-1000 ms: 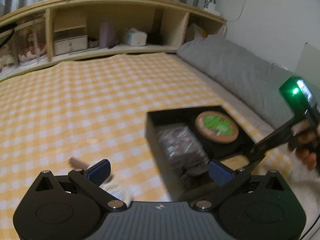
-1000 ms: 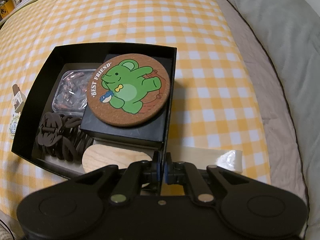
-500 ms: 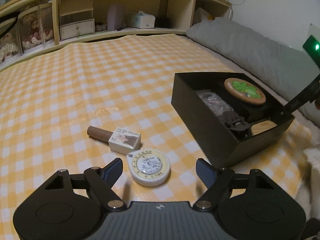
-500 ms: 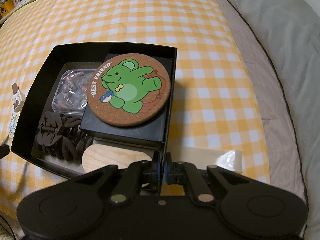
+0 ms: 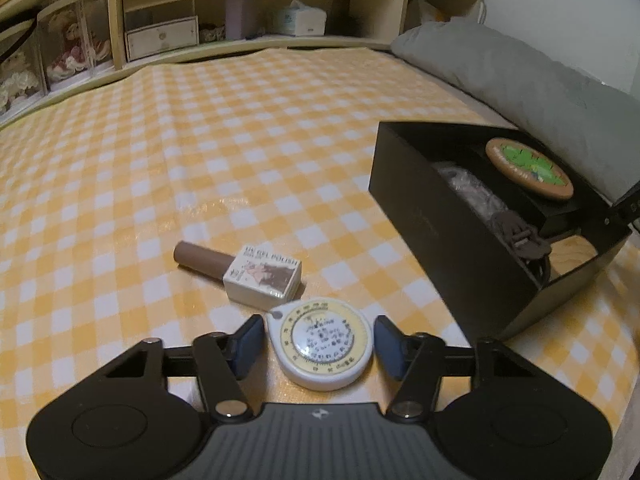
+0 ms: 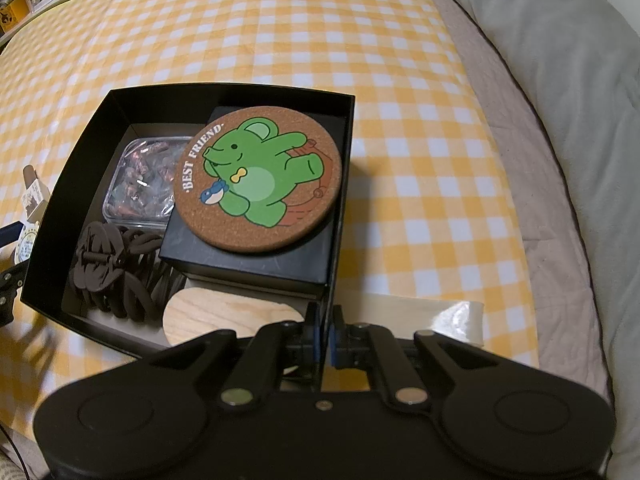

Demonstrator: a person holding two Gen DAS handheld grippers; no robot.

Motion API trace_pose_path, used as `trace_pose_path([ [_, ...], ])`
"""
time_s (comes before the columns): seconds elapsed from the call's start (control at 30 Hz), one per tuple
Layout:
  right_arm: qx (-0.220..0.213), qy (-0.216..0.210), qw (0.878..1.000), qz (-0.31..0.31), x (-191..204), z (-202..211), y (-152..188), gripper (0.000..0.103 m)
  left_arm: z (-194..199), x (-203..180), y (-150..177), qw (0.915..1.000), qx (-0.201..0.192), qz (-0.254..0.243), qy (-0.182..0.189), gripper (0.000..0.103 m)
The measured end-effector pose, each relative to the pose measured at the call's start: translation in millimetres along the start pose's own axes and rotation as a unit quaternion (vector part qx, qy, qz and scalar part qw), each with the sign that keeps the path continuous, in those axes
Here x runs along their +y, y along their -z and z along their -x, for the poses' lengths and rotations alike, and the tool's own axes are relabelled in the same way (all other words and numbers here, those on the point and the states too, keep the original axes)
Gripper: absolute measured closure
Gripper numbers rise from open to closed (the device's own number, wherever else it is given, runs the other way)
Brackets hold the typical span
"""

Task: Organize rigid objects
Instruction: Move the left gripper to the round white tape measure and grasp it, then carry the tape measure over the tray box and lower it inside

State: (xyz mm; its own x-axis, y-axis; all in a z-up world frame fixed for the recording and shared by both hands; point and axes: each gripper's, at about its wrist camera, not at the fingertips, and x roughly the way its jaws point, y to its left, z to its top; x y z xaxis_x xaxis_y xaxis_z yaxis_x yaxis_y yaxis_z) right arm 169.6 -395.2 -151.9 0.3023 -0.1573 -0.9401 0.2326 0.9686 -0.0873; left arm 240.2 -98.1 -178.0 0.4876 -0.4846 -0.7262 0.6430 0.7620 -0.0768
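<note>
A round white and yellow tape measure (image 5: 322, 342) lies on the checked cloth between the open fingers of my left gripper (image 5: 319, 344), not squeezed. A gel polish bottle (image 5: 248, 274) with a brown cap lies just beyond it. To the right stands a black box (image 5: 444, 216). My right gripper (image 6: 325, 340) is shut on the near wall of the black box (image 6: 340, 208). Inside are a cork coaster with a green bear (image 6: 258, 178) on a smaller black box, a clear case (image 6: 140, 182), a brown hair claw (image 6: 116, 272) and a wooden piece (image 6: 228, 320).
A grey pillow (image 5: 520, 84) lies along the right side behind the box. Wooden shelves (image 5: 160, 36) with small items run along the far edge of the bed. A wooden board with tape (image 6: 440, 316) lies right of my right gripper.
My left gripper has swung left away from the box and come down around the tape measure, its fingers narrowing toward it. The right gripper has kept its hold on the box wall.
</note>
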Motion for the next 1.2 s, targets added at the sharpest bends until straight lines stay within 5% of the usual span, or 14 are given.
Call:
trace_pose_path([
  [0.5, 0.0, 0.0, 1.0, 0.0, 0.8, -0.1, -0.1, 0.097, 12.2, -4.4, 0.5, 0.9995, -0.006, 0.011, 0.031, 0.046],
  [0.8, 0.001, 0.0, 1.0, -0.003, 0.4, -0.1, -0.5, 0.097, 48.0, -21.1, -27.5, 0.9934, -0.088, 0.028, 0.068, 0.046],
  [1.2, 0.003, 0.003, 1.0, -0.002, -0.6, -1.3, -0.5, 0.098, 28.7, -79.9, -69.1, 0.9901, -0.108, 0.003, 0.09, 0.046],
])
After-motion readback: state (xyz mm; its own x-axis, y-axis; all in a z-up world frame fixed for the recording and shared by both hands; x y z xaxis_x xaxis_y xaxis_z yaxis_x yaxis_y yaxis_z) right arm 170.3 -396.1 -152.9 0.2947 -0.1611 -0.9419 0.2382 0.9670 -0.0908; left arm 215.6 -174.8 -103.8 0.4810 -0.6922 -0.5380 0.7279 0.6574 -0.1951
